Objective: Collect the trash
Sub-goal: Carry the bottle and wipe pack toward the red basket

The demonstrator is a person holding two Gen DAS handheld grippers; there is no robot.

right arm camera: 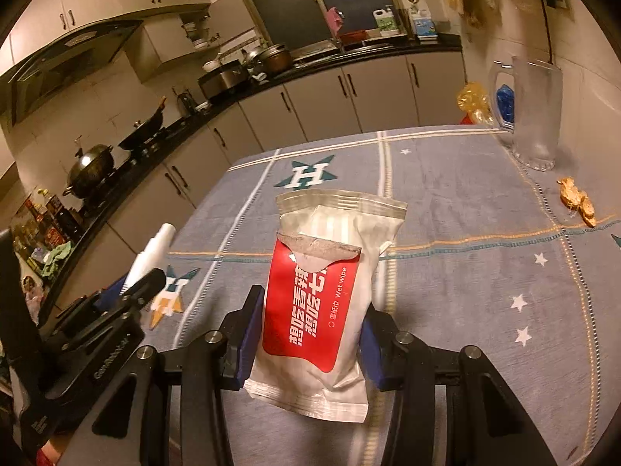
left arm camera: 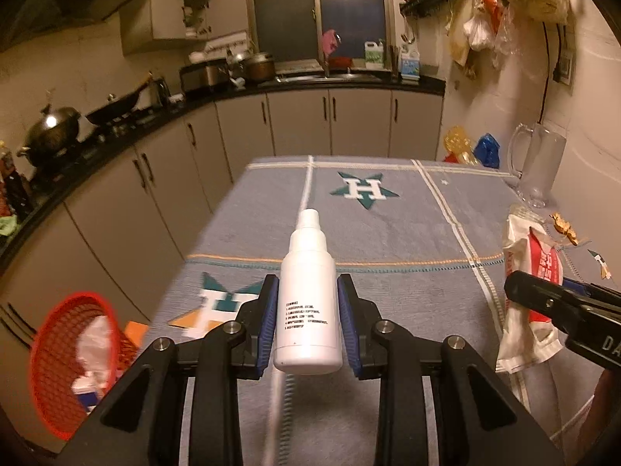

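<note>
My left gripper (left arm camera: 307, 291) is shut on a white spray bottle (left arm camera: 308, 303), held above the table with its nozzle pointing away. My right gripper (right arm camera: 310, 310) is shut on a red and white wet wipe pack (right arm camera: 322, 291), also held above the table. The pack also shows in the left wrist view (left arm camera: 529, 291), with the right gripper at the right edge. The bottle shows in the right wrist view (right arm camera: 149, 256) at the left. A red mesh trash basket (left arm camera: 66, 361) with white trash in it stands on the floor left of the table. A golden crumpled wrapper (right arm camera: 576, 200) lies on the cloth at the right.
The table carries a blue-grey cloth (left arm camera: 388, 233) with star prints. A clear glass jug (right arm camera: 533, 112) stands at the far right corner by the wall. Kitchen cabinets and a counter with pots (left arm camera: 54, 136) run along the left and back. Bags hang on the right wall (left arm camera: 485, 19).
</note>
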